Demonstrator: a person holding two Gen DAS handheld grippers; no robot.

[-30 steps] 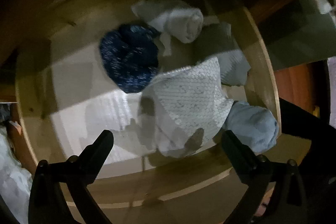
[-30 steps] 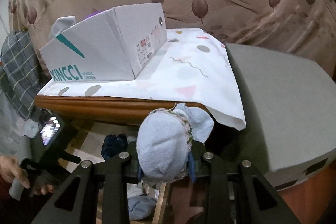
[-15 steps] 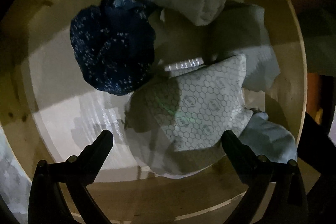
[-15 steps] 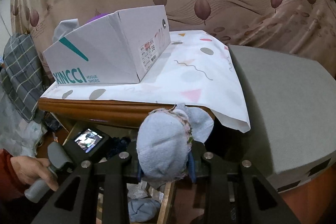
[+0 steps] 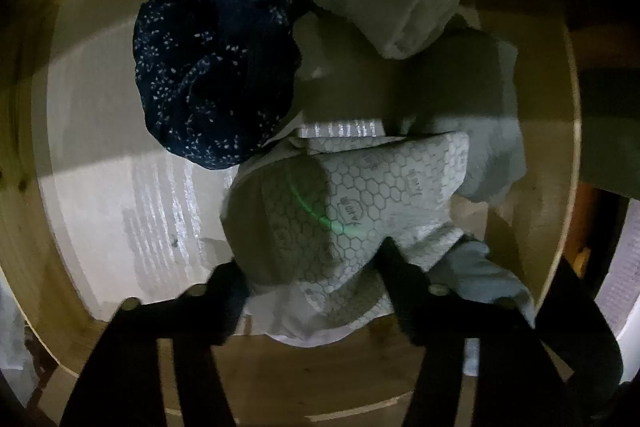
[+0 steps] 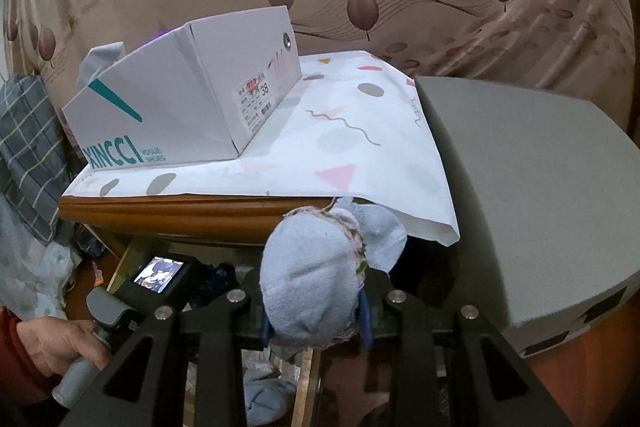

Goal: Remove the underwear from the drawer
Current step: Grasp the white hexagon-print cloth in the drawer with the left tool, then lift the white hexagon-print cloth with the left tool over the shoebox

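Observation:
In the left wrist view I look down into an open wooden drawer. My left gripper is shut on white underwear with a grey honeycomb print at the drawer's near edge. Dark blue speckled underwear, a rolled white piece and pale blue pieces lie around it. In the right wrist view my right gripper is shut on a balled light blue piece, held above the drawer in front of the cabinet top.
A white XINCCI shoe box stands on a patterned cloth on the cabinet top. A grey surface lies to the right. A hand holds the left gripper's handle at lower left. Another pale blue piece lies below.
My left gripper has moved down into the drawer and shut on the honeycomb-print underwear. My right gripper has held its light blue piece almost still.

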